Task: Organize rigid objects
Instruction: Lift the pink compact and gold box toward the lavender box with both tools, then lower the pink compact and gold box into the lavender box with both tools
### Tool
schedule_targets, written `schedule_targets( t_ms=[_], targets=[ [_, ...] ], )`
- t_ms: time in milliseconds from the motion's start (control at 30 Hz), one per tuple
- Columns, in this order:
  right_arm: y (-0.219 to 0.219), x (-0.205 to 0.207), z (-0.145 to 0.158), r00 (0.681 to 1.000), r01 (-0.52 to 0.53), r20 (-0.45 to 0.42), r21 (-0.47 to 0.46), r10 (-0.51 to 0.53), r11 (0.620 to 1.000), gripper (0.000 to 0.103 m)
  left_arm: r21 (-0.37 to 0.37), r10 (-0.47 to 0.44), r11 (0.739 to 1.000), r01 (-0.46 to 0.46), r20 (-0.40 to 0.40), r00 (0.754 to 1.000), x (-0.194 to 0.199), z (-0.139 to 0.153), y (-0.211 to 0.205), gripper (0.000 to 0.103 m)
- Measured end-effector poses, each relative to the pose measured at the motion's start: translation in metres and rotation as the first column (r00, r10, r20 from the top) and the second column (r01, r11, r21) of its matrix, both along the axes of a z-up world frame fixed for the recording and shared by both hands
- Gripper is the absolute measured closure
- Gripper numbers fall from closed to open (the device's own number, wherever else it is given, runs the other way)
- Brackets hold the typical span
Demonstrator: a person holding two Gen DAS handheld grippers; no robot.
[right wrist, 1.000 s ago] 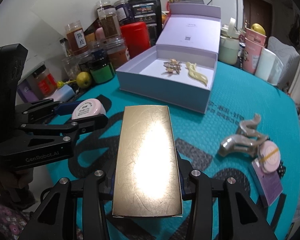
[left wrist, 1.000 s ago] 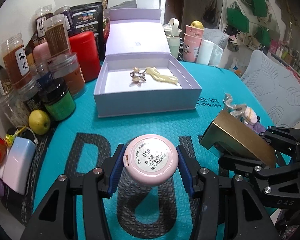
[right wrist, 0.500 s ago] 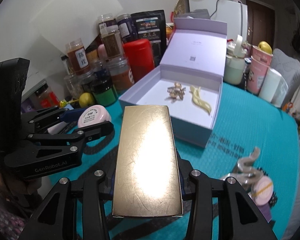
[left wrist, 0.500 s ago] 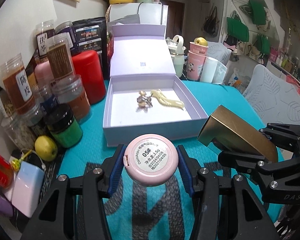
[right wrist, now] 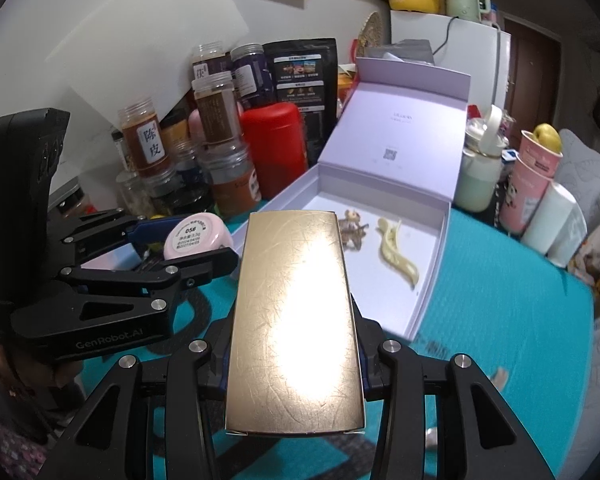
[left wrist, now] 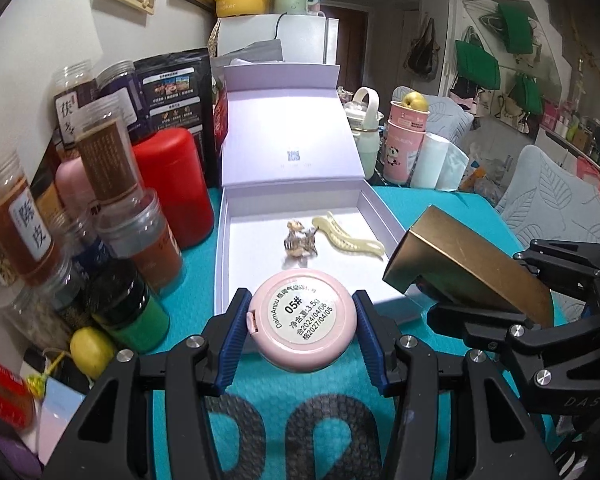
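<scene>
My left claw [left wrist: 302,332] is clamping the pink compact [left wrist: 302,326] by its rim — light, slick plastic. My right claw [right wrist: 296,344] is pinching the gold box [right wrist: 296,320] by its long sides — stiff, probably dentable. The open lilac box [left wrist: 382,216] is lying just ahead.

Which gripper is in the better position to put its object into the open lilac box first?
Left, probably. The left gripper holds the round pink case right at the lilac box front wall; the right gripper with the gold box sits off its corner.
</scene>
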State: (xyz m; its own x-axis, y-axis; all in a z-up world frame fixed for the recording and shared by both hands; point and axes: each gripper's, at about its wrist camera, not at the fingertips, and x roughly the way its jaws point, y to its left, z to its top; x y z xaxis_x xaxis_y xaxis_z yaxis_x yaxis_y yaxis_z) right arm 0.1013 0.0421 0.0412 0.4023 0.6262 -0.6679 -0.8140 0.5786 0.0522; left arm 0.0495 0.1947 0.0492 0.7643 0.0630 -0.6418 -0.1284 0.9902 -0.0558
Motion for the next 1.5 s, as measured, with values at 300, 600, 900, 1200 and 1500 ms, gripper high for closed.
schedule_targets(
  t_ms=[300,600,900,1200,1500],
  targets=[
    [0.009,0.034,0.009,1.0,0.005,0.029,0.004,-0.005,1.0,0.06,0.002,0.006,1.0,-0.006,-0.002,1.0,0.033,0.002,0.01,0.052],
    [0.017,0.066,0.002,0.999,0.021,0.025,-0.008,-0.021,1.0,0.06,0.012,0.004,1.0,-0.004,-0.025,1.0,0.067,-0.006,0.018,0.052],
    [0.025,0.092,-0.024,0.999,0.039,-0.036,-0.033,-0.04,0.999,0.06,0.002,-0.003,1.0,0.003,-0.1,0.995,0.093,-0.033,0.024,0.052],
    [0.026,0.1,-0.045,0.995,0.059,-0.072,-0.089,-0.066,0.994,0.06,-0.017,-0.021,1.0,0.019,-0.157,0.987,0.108,-0.053,0.024,0.052],
    [0.029,0.108,-0.067,0.988,0.047,-0.141,-0.125,-0.065,0.991,0.06,-0.042,-0.048,0.998,0.04,-0.209,0.977,0.117,-0.067,0.021,0.052]
  ],
)
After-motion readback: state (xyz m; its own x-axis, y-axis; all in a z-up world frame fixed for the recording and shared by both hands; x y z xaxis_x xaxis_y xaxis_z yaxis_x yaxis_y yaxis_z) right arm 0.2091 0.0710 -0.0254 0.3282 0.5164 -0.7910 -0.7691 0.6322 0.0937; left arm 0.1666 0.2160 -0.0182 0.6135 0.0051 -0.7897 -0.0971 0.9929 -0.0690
